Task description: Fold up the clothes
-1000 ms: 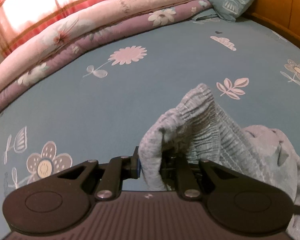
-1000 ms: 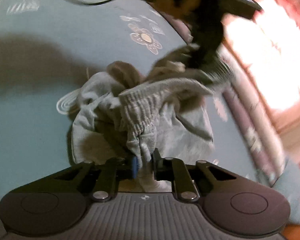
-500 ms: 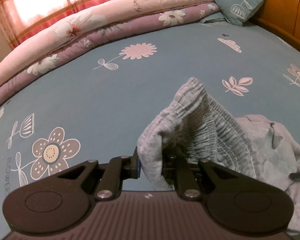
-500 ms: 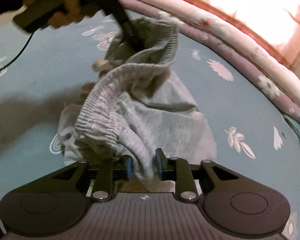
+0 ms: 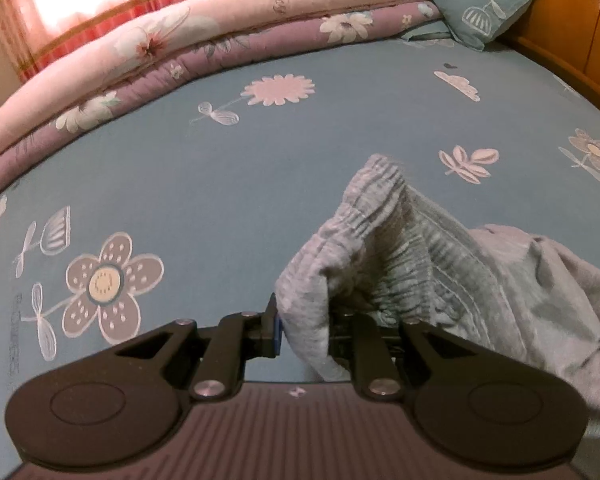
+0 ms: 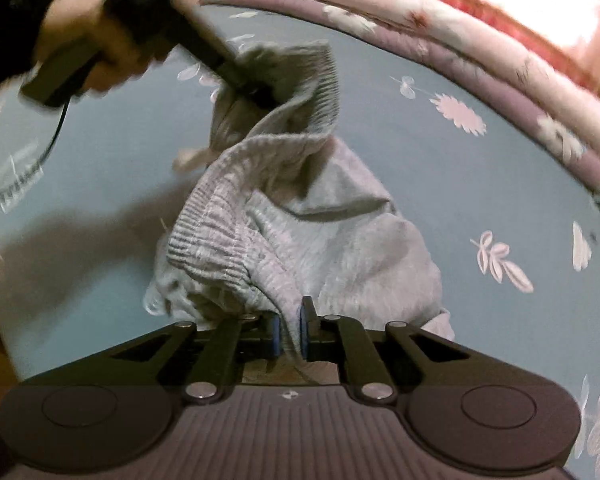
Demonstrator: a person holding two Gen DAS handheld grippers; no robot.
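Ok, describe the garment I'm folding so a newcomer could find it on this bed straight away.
Start from the blue bedsheet with its printed flowers, in front of the rolled pink and purple quilt. The grey sweatpants are bunched there, their ribbed elastic waistband lifted between the left gripper and the right gripper. It is the only plain grey cloth; everything else is patterned.

right gripper (image 6: 289, 330): jaws have just been closing, pinched on a fold of the grey garment (image 6: 300, 220) | left gripper (image 6: 256, 90): clamped on the ribbed waistband at the far end, held by a hand (image 6: 96, 48) | garment lifted between both above the blue floral bedsheet (image 6: 460, 184) | rolled quilt (image 6: 480, 40) behind
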